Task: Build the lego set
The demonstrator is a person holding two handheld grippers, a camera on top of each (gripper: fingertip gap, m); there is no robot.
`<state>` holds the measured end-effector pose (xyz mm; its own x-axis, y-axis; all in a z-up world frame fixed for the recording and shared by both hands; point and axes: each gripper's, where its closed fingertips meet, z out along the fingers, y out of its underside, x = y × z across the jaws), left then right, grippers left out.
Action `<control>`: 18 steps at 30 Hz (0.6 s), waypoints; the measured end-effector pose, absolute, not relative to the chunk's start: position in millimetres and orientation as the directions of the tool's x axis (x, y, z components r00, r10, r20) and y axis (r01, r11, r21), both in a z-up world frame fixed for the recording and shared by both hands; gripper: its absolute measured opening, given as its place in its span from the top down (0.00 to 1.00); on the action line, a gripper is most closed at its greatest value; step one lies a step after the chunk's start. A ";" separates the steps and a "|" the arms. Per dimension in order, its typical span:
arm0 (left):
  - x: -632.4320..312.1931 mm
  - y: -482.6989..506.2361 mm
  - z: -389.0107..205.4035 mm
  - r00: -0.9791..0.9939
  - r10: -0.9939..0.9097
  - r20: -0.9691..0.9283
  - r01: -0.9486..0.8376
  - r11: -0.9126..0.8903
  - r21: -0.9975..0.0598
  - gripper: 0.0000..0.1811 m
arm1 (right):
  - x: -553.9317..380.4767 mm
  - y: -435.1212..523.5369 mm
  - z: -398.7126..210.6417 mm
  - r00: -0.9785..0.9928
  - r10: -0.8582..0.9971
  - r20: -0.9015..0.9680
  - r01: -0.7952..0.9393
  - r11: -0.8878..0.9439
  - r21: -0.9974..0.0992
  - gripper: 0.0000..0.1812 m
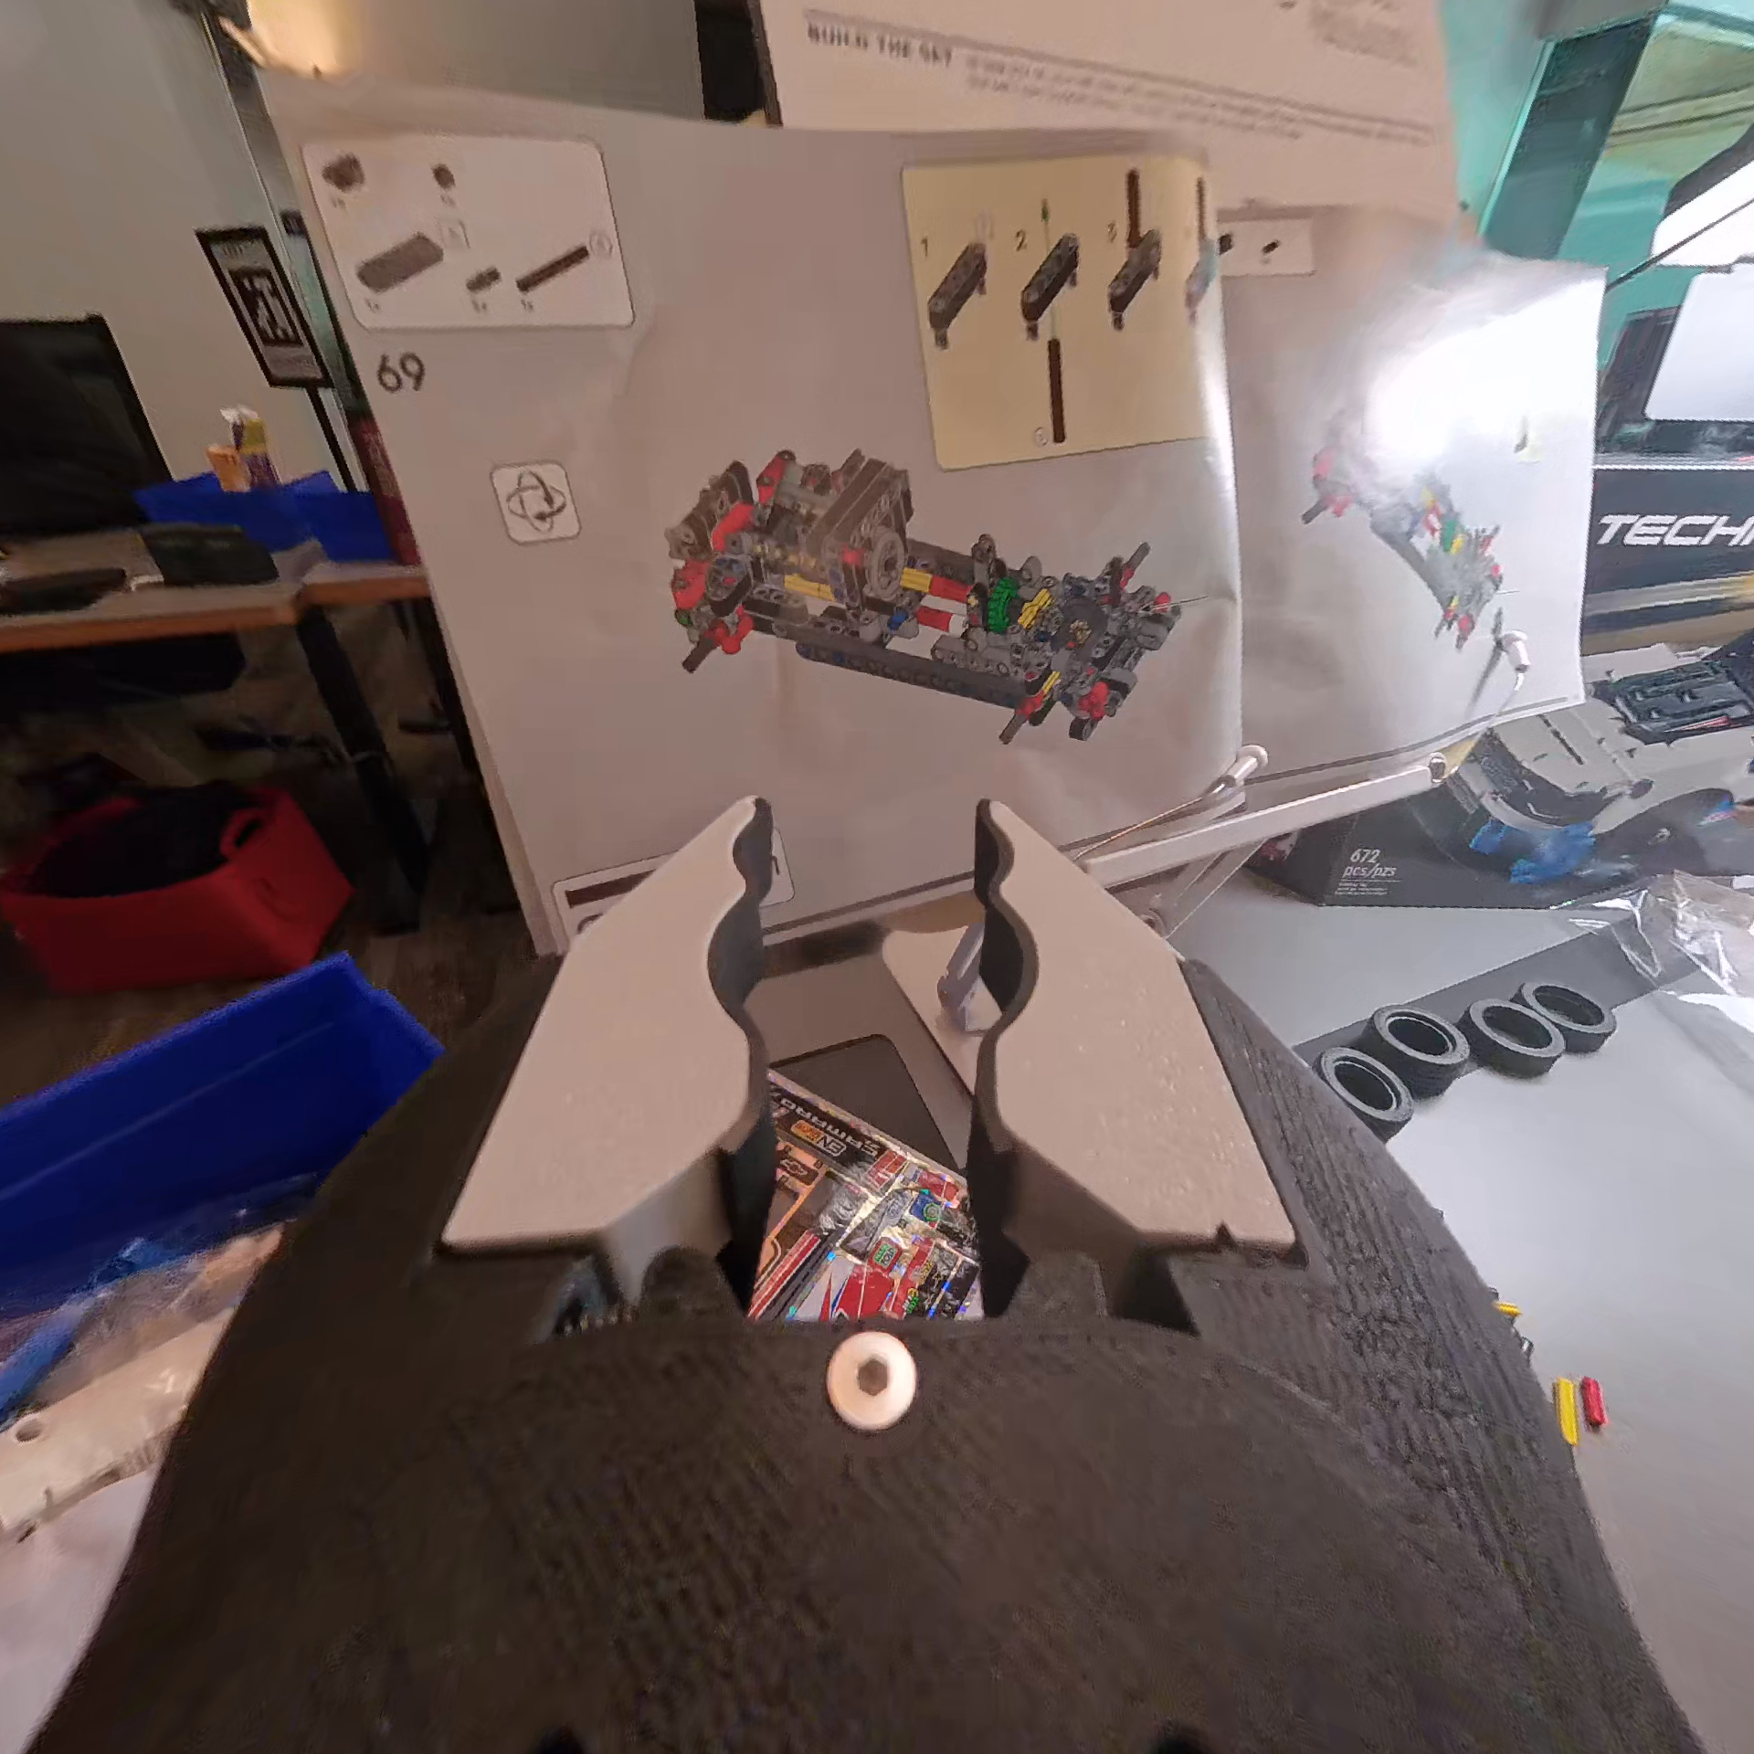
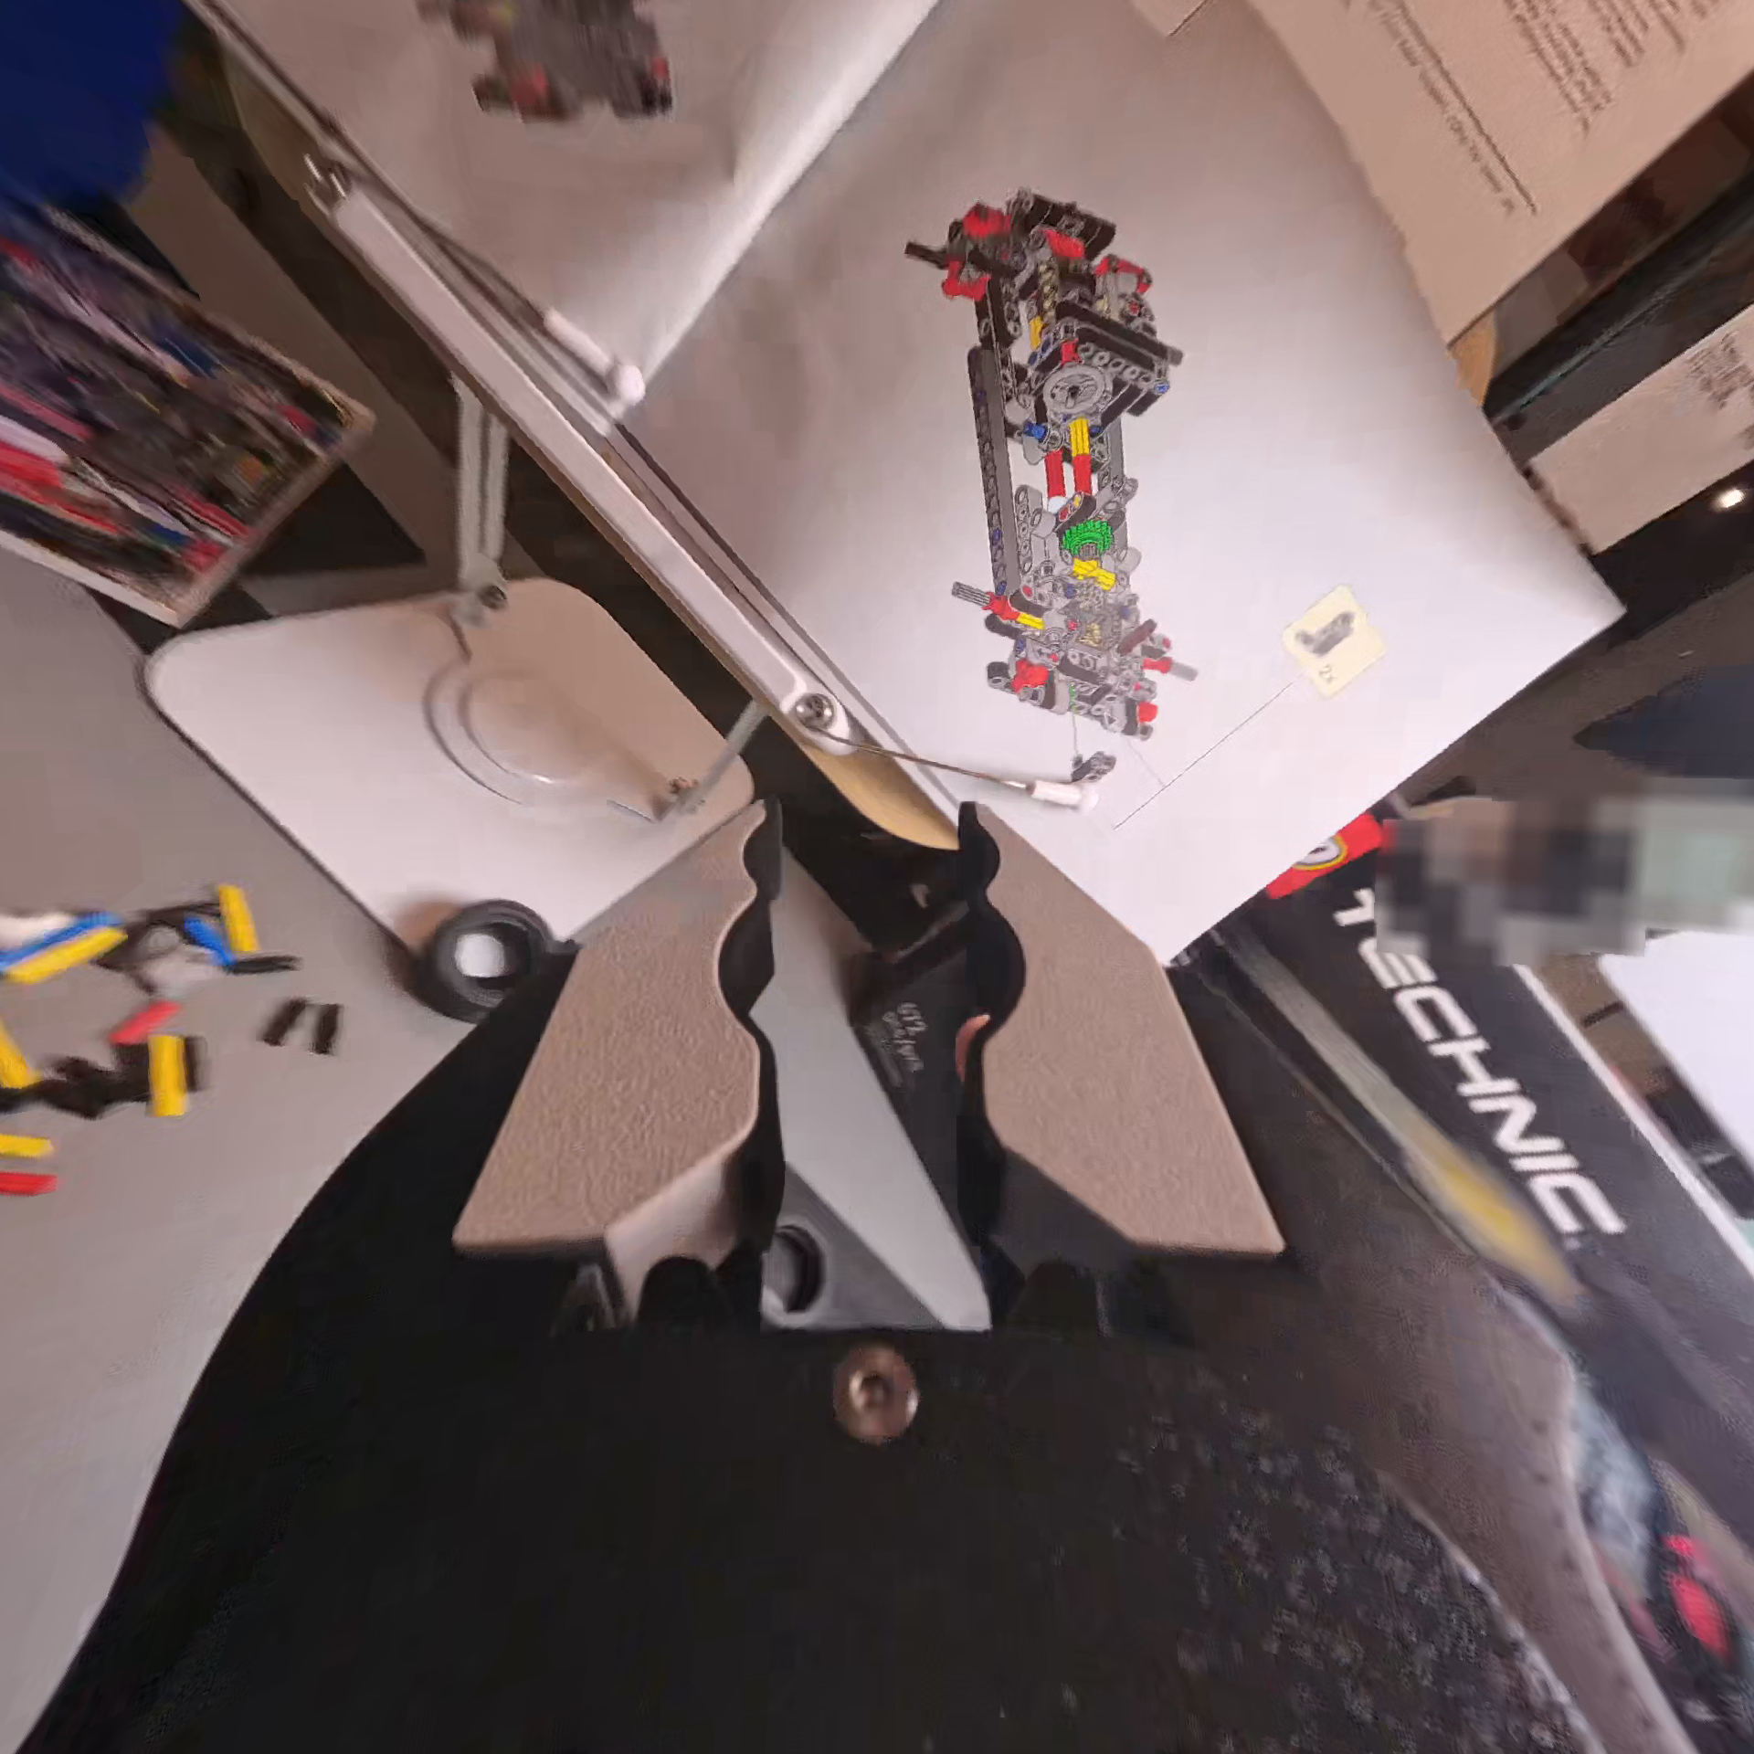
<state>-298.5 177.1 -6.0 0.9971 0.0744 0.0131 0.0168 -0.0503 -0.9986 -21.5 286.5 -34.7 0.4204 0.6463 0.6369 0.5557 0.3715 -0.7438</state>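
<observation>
I held both grippers raised and empty, facing the instruction booklet (image 1: 835, 494), propped on its white stand (image 2: 446, 702) for reading. The left gripper (image 1: 868, 826) and right gripper (image 2: 868, 826) each stood narrowly parted, gripping nothing. Loose lego pieces (image 2: 123, 1006) lay toward the desk's left edge; 4 tyres (image 1: 1462, 1044) sat in a row. The set's box (image 2: 1481, 1139), blurred, probably lay flat. Printed text is omitted.

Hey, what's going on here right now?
A person is partway through a Lego build. Both grippers, left and right, are open and hold nothing, facing the instruction booklet propped open on a white stand. Four black tyres sit in a row on the grey table, and loose coloured pieces lie untouched.
</observation>
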 end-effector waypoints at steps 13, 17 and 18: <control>-277.4 102.1 26.6 0.995 0.101 -0.020 -0.040 0.199 -0.979 0.93 | 41.2 68.5 -55.4 0.353 0.935 -0.030 -0.064 -0.007 -0.998 0.84; -284.5 101.3 23.7 0.990 0.135 -0.046 -0.072 0.195 -0.978 0.97 | 61.9 69.9 -64.1 0.447 0.891 0.072 -0.098 0.128 -0.987 0.92; -286.9 100.9 25.6 0.989 0.142 -0.047 -0.076 0.205 -0.976 0.99 | 63.7 71.9 -64.4 0.448 0.889 0.097 -0.082 0.149 -0.985 0.92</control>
